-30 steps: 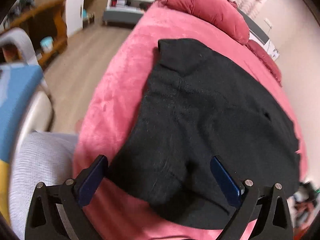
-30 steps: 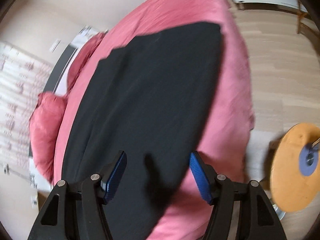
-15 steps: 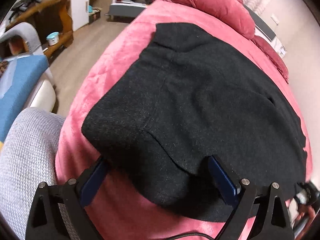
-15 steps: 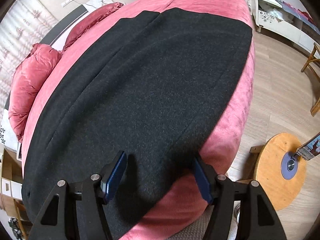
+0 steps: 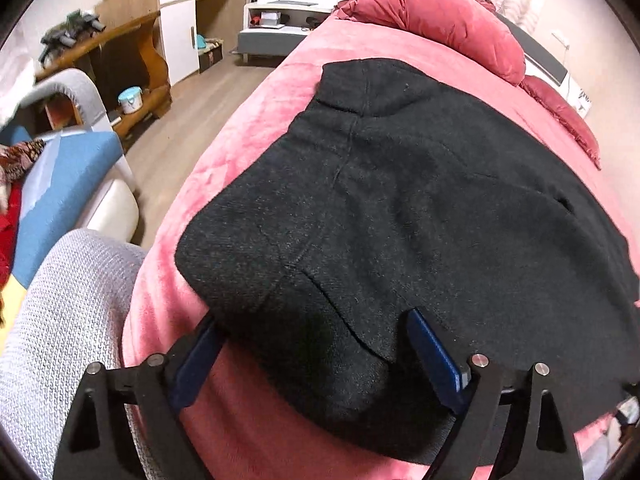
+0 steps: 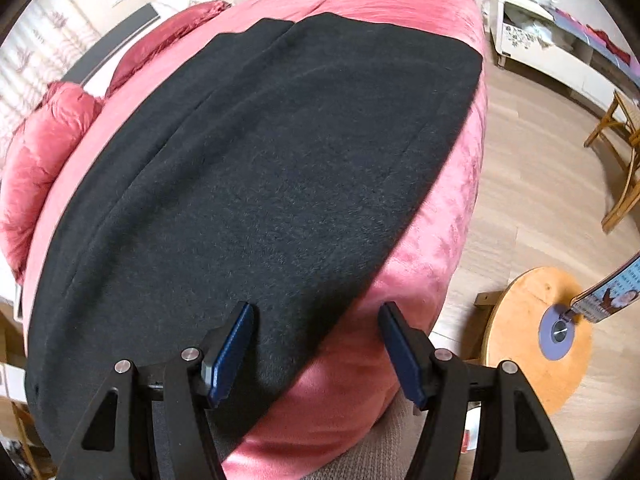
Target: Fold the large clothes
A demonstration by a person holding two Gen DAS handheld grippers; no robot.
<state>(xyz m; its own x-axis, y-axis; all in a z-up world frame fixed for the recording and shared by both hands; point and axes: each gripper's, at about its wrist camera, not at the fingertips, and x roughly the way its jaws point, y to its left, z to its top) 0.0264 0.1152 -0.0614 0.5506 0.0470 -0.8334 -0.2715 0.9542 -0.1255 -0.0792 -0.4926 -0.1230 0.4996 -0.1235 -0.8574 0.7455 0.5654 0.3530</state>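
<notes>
A large black garment (image 5: 400, 208) lies spread on a bed with a pink cover (image 5: 256, 128). It also fills the right wrist view (image 6: 260, 168). My left gripper (image 5: 316, 356) is open, its blue fingers either side of a folded near corner of the garment. My right gripper (image 6: 316, 344) is open over the garment's near edge at the bed's side, holding nothing.
Red pillows (image 5: 436, 24) lie at the head of the bed. A blue-cushioned chair (image 5: 60, 184) and wooden shelves (image 5: 104, 64) stand to the left. A round wooden stool (image 6: 536, 340) and a white cabinet (image 6: 552, 52) stand on the wood floor to the right.
Both grippers have come down closer to the garment's near edge. The left gripper's fingers now straddle the folded corner. Both stayed open.
</notes>
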